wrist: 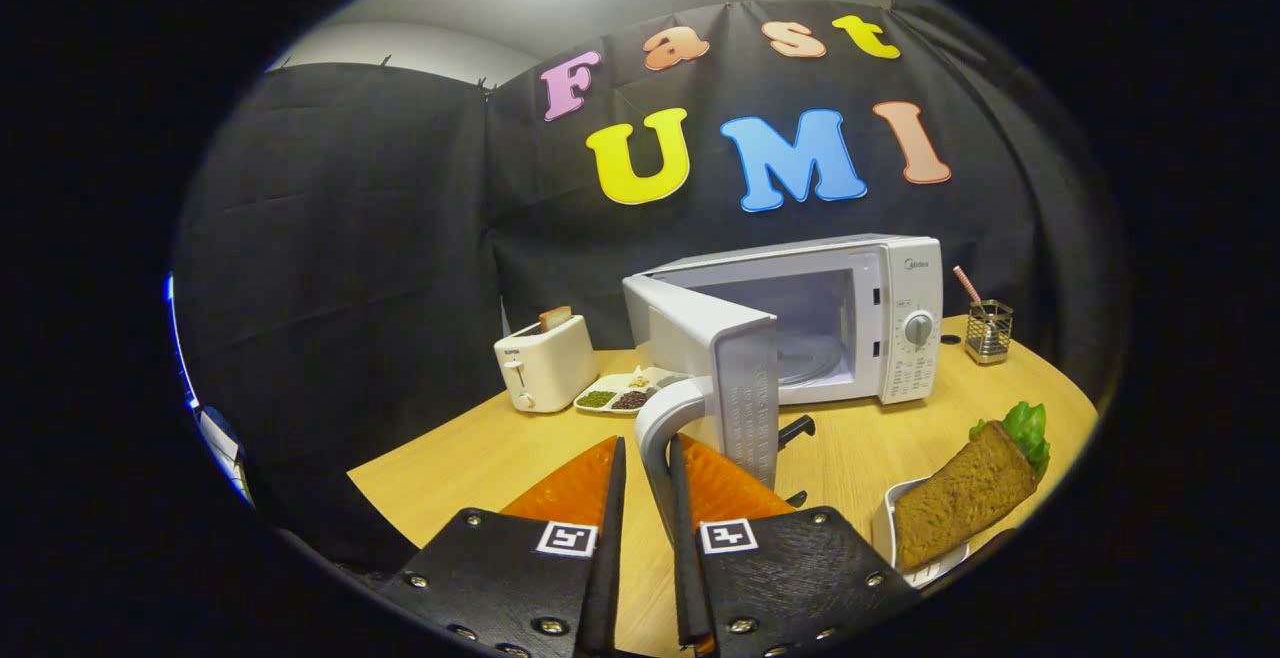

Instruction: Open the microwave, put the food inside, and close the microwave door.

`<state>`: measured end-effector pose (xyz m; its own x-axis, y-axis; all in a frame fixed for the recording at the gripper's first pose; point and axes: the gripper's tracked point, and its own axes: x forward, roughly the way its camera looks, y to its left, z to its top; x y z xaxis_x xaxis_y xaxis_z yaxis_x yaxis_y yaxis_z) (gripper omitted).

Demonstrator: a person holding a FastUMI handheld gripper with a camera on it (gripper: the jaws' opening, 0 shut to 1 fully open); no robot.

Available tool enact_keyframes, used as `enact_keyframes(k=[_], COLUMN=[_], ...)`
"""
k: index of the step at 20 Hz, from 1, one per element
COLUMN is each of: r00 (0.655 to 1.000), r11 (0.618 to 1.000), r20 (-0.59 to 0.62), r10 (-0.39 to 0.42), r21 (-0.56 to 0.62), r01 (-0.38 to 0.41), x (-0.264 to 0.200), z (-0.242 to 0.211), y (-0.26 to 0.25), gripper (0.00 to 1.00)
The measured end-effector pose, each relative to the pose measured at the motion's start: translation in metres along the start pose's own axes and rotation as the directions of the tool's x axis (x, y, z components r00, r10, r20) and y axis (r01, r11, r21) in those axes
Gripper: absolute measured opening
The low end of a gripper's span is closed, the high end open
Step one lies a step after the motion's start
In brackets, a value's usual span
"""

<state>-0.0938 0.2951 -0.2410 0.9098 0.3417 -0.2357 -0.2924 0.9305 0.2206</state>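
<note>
Gripper [647, 498] clamped on upright handle [655, 438] of microwave [860, 328] door [715, 368], swung outward.

Toaster [545, 363] left of microwave [860, 318], sandwich [965, 493] right.

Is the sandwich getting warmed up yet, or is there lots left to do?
Not yet. The microwave is open: its door swings wide and the inside looks empty. Right now the gripper has its fingers closed around the door handle. The sandwich is on its plate on the table, beside the fingers. Left to do: put it inside, then shut the door.
</note>
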Motion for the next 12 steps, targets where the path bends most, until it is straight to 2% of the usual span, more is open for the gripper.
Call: enact_keyframes(k=[3,12], r00=[0.999,0.992], r11=[0.999,0.992], r20=[-0.008,-0.024], r10=[0.032,0.127], r21=[0.027,0.004], r01=[-0.032,-0.127], x=[0.000,0.007], z=[-0.004,-0.017], y=[0.028,0.104], gripper=[0.23,0.23])
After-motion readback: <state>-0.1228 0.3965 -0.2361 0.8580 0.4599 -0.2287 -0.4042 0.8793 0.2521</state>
